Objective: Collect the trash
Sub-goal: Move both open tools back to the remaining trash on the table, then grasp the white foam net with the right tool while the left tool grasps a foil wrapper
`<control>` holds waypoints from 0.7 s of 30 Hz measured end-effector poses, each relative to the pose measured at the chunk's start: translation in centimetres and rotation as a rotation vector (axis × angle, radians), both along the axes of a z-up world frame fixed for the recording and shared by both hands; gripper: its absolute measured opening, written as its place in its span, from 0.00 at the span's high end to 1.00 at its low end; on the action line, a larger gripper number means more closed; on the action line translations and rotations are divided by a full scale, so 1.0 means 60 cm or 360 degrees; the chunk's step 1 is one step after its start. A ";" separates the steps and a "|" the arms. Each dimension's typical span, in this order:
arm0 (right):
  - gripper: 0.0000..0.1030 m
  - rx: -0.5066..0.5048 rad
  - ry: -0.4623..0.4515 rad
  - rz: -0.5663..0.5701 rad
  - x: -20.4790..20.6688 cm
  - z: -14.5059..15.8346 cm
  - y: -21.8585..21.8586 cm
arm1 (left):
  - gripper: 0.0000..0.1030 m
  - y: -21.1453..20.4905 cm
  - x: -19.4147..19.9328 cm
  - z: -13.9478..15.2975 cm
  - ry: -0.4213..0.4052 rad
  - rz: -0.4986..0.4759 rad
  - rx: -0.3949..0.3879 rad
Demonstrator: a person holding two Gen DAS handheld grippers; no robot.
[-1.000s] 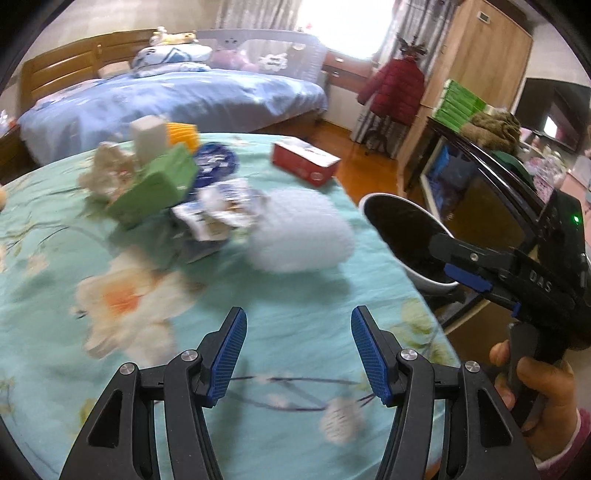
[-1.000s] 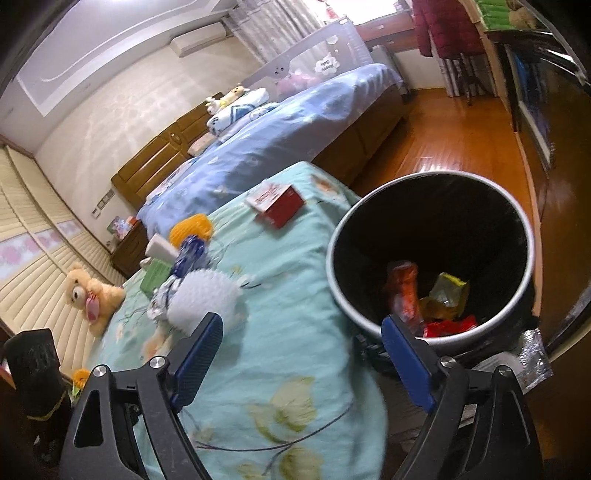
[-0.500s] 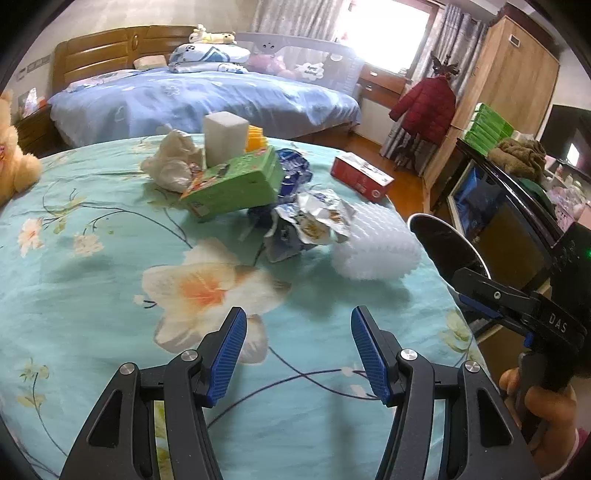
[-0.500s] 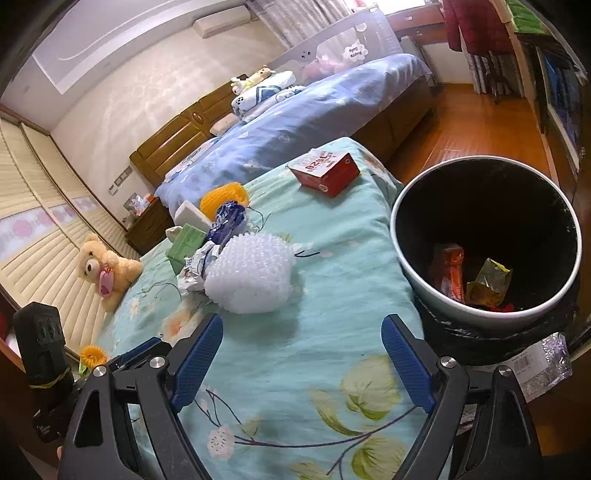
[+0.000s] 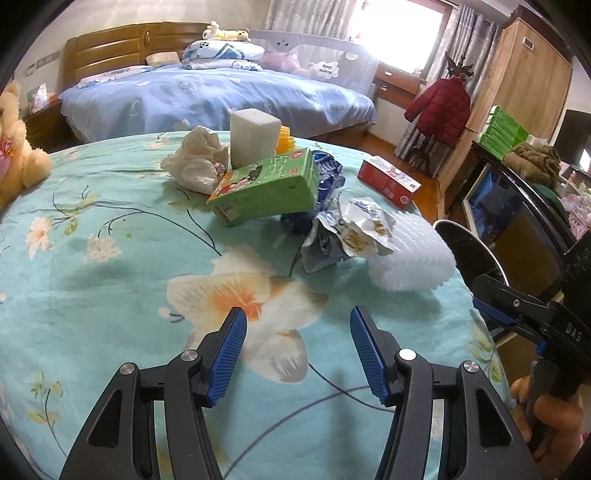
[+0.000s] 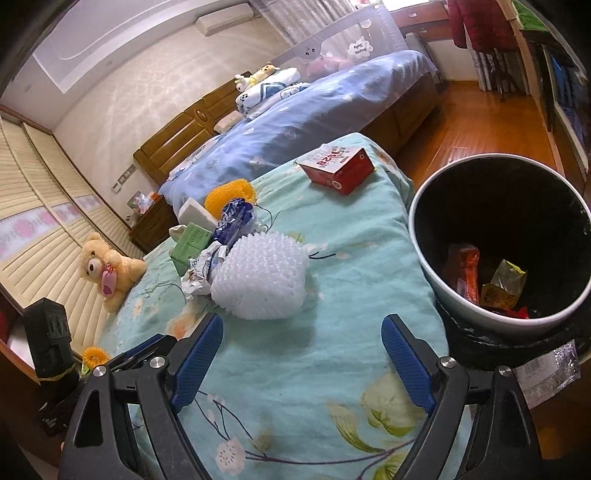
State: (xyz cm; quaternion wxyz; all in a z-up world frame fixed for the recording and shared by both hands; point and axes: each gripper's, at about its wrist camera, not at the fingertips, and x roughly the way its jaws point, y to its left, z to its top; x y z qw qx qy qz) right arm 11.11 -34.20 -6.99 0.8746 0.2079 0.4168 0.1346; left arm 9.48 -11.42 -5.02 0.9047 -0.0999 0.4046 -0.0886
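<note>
Lighting: daylight from blown-out window [image 5: 399, 33], top right. Soft shadows on surface [image 5: 110, 277]. Sharp focus; strong fisheye bending, dark vignetted corners.

My left camera sits just behind my left claw [image 5: 297, 345] and looks down at a slant over the table [image 5: 92, 295], toward the bed [image 5: 207, 96] and the window. It is near the cloth; the pile of trash [image 5: 280, 192] lies a little ahead. My right camera sits behind my right claw [image 6: 303, 350], looks the same slanted way from further right, and takes in the bin [image 6: 443, 280]. Both views share the white foam net [image 6: 258, 277], the red box [image 6: 338, 170], the pile and the bed.
</note>
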 end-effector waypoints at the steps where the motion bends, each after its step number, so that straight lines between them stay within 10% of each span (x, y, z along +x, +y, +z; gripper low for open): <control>1: 0.14 0.0007 0.0002 0.0004 0.003 -0.002 0.001 | 0.45 -0.001 0.005 0.000 -0.0002 -0.0006 0.0010; 14: 0.37 0.0209 0.0091 0.0050 0.066 -0.027 0.014 | 0.55 -0.010 0.091 -0.010 0.0024 -0.0144 0.0071; 21: 0.73 0.0258 0.0129 0.0121 0.082 -0.040 0.023 | 0.62 -0.033 0.125 -0.015 0.0026 -0.0227 0.0060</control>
